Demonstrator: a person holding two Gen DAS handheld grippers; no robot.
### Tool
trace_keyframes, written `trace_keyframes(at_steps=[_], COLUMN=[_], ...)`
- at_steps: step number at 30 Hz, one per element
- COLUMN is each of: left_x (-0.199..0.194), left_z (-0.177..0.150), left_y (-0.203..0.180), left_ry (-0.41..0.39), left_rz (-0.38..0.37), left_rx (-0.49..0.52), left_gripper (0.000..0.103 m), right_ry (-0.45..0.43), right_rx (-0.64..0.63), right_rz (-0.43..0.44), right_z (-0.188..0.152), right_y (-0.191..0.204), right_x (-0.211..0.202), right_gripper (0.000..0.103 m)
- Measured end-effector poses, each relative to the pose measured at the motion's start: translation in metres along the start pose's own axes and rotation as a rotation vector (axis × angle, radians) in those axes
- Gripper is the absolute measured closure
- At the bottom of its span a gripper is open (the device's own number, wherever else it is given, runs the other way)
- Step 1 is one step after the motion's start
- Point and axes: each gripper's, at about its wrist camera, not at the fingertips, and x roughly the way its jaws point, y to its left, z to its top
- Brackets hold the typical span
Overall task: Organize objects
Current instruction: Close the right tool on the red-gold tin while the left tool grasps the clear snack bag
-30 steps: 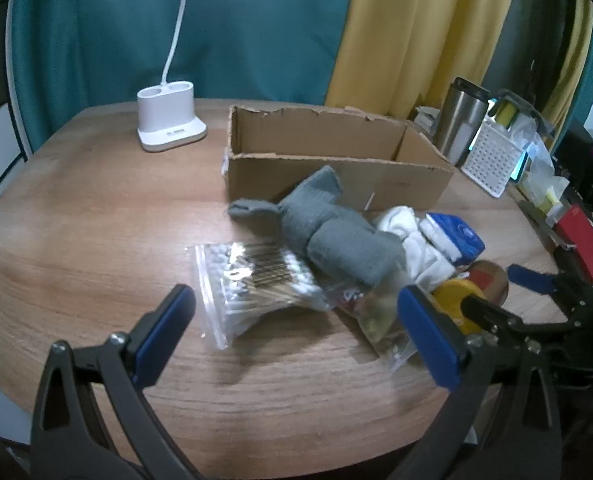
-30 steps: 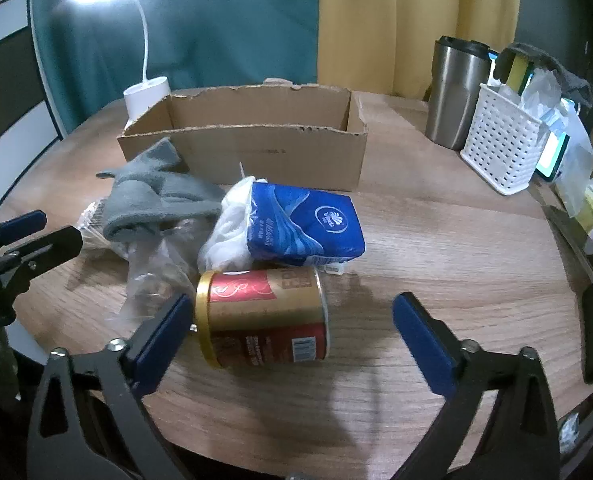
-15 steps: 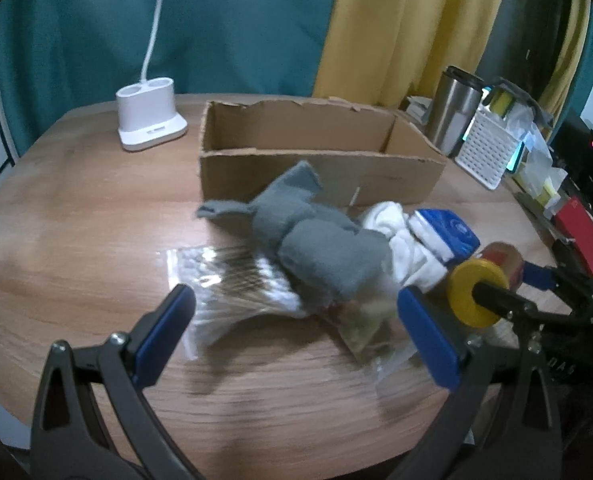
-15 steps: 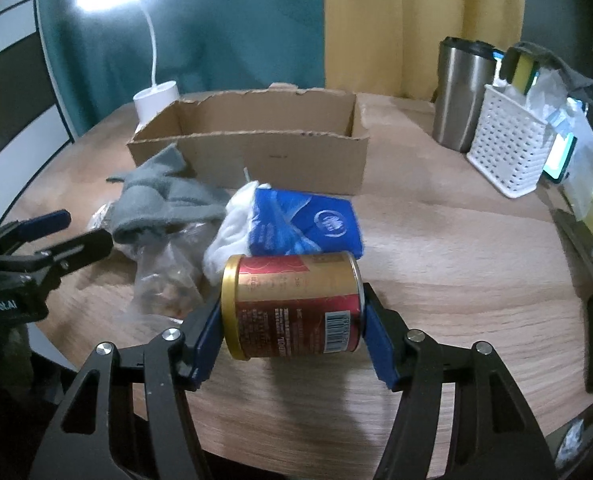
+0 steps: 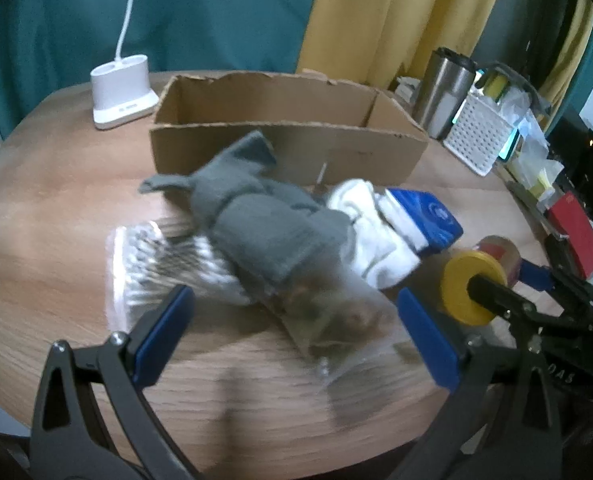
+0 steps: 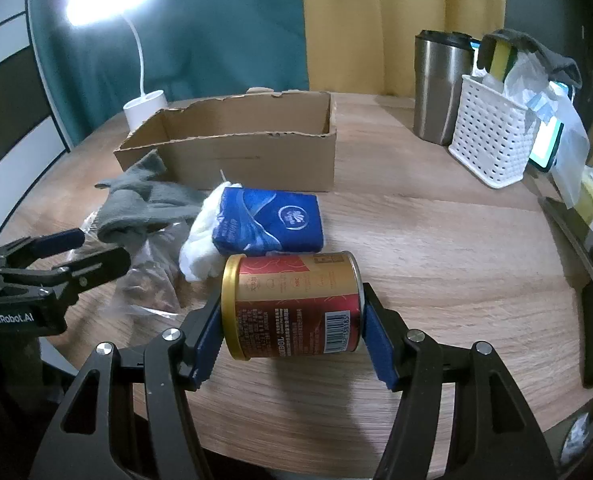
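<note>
My right gripper [image 6: 292, 340] is shut on a red and gold can [image 6: 292, 306], held on its side above the table; the can also shows in the left wrist view [image 5: 472, 292]. My left gripper [image 5: 292, 336] is open and empty, over a clear bag of snacks [image 5: 336, 316]. Beside it lie a grey sock [image 5: 256, 216], a bag of cotton swabs [image 5: 164, 264], a white sock [image 5: 372, 232] and a blue tissue pack [image 6: 272, 220]. An open cardboard box [image 6: 236, 148] stands behind the pile.
A white lamp base [image 5: 122, 96] stands at the back left. A steel tumbler [image 6: 440, 88] and a white basket [image 6: 492, 136] stand at the back right. A red box [image 5: 576, 232] and other clutter sit along the right edge.
My right gripper closed on the can and lifted it off the table. My left gripper moved closer to the pile, staying open.
</note>
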Motion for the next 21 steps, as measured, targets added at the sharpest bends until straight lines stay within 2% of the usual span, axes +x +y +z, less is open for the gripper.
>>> trace_keyframes(at_steps=[9, 14, 17, 19, 21], left_x=[0.024, 0.031, 0.036, 0.034, 0.030], left_z=[-0.001, -0.003, -0.006, -0.008, -0.011], left_y=[-0.014, -0.017, -0.018, -0.018, -0.017], left_ry=[0.072, 0.084, 0.102, 0.086, 0.084], left_rz=[0.012, 0.010, -0.016, -0.012, -0.028], left_rx=[-0.012, -0.001, 0.007, 0.033, 0.039], left_gripper=[0.001, 0.002, 0.021, 0.035, 0.041], right_ry=[-0.005, -0.005, -0.002, -0.001, -0.004], right_rx=[0.017, 0.023, 0.024, 0.024, 0.023], right_rz=[0.013, 0.018, 0.022, 0.022, 0.022], right_z=[-0.002, -0.001, -0.003, -0.003, -0.002], right_y=[-0.017, -0.021, -0.021, -0.020, -0.019], right_x=[0.002, 0.003, 0.004, 0.005, 0.004], right_gripper=[0.038, 0.038, 0.038, 0.038, 0.038])
